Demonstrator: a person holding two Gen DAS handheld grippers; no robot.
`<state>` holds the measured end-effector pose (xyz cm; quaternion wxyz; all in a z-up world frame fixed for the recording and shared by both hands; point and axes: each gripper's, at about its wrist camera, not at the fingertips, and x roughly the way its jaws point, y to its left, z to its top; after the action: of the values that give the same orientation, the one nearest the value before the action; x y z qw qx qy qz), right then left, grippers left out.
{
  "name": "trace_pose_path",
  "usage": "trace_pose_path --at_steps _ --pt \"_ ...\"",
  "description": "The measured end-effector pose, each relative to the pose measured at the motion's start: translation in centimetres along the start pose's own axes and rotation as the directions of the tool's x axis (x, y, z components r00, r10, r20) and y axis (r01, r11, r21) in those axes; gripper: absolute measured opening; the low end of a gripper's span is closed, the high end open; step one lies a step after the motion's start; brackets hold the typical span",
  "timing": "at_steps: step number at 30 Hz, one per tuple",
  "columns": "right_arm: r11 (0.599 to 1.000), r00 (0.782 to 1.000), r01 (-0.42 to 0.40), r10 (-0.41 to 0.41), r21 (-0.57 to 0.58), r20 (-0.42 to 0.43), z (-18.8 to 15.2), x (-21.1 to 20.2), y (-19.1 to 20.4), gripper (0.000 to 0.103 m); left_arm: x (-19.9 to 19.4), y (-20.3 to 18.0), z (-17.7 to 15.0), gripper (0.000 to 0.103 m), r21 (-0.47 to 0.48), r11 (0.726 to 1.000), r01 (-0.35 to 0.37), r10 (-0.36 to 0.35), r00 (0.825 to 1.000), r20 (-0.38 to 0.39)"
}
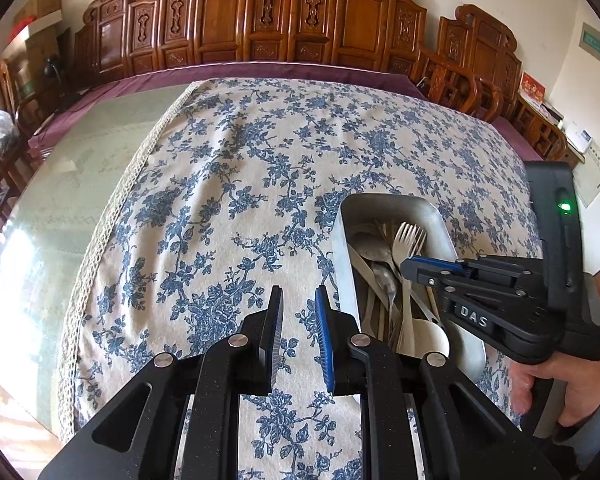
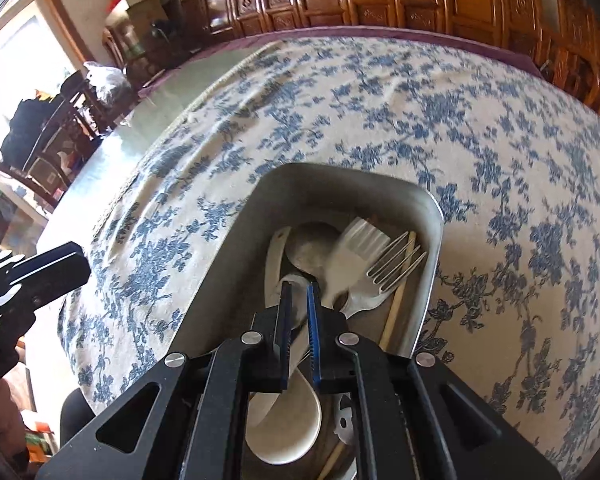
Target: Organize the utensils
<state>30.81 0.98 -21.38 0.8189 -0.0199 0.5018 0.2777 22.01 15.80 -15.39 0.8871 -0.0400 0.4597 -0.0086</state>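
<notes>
So the right gripper (image 2: 299, 286) was down inside the metal tray (image 2: 236, 240), jaws pulled nearly together around what looked like the handle of a white spoon (image 2: 284, 420), whose bowl sat right under the gripper body at the near end. Hard to say for sure it was properly pinched rather than just straddled, but the pads looked tight on it. Just beyond the fingertips were a metal fork (image 2: 380, 276), a pale plastic fork (image 2: 354, 248), a big metal spoon (image 2: 312, 244) and a wooden chopstick (image 2: 398, 292) along the tray's right wall, all jumbled together.

The left gripper (image 1: 299, 294) hung over the floral tablecloth (image 1: 240, 160) just left of the tray, jaws a small gap apart with nothing between them.

My read: this was the pick stage, pulling one utensil out of the pile for sorting. Next would need a slow, straight lift so the spoon doesn't drag the forks along, then a clear spot on the cloth to lay it.
</notes>
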Motion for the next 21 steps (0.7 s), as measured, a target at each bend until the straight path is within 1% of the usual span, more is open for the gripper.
trace_pose_path --at_steps 7,8,10,14,17,18,19,21 --pt "1.000 0.997 -0.008 0.010 -0.021 0.078 -1.2 -4.8 0.2 0.010 -2.1 -1.4 -0.2 0.016 0.005 1.000 -0.003 0.003 0.999 0.034" --pt "1.000 0.995 -0.008 0.010 -0.021 0.095 -1.6 -5.9 0.0 0.010 -2.5 -1.7 -0.3 0.016 0.007 1.000 -0.003 0.003 0.999 0.039" --pt "1.000 0.992 -0.005 0.008 -0.021 0.122 -2.3 -7.5 -0.2 0.010 -3.3 -2.3 -0.6 0.025 0.012 1.000 -0.005 0.004 0.999 0.054" --pt "1.000 0.985 0.003 0.000 -0.015 0.173 -4.0 -10.8 -1.1 0.010 -5.0 -3.9 -1.1 0.025 0.029 1.000 0.005 -0.007 0.997 0.079" --pt "0.999 0.976 0.026 -0.020 -0.022 0.216 -5.4 -13.5 -1.7 0.010 -6.2 -5.4 -1.8 0.026 0.041 0.999 0.014 -0.018 0.995 0.095" --pt "0.999 0.972 0.039 -0.032 -0.023 0.234 -6.1 -14.7 -2.0 0.010 -6.6 -5.9 -2.0 0.029 0.046 0.999 0.019 -0.023 0.995 0.102" --pt "0.999 0.969 0.047 -0.041 -0.022 0.244 -6.5 -15.3 -2.1 0.010 -6.8 -6.2 -2.2 0.042 0.050 0.999 0.021 -0.026 0.994 0.107" --pt "0.997 0.960 0.071 -0.063 -0.019 0.272 -7.6 -17.0 -2.5 0.010 -7.5 -7.1 -2.7 0.051 0.060 0.998 0.030 -0.037 0.991 0.126"
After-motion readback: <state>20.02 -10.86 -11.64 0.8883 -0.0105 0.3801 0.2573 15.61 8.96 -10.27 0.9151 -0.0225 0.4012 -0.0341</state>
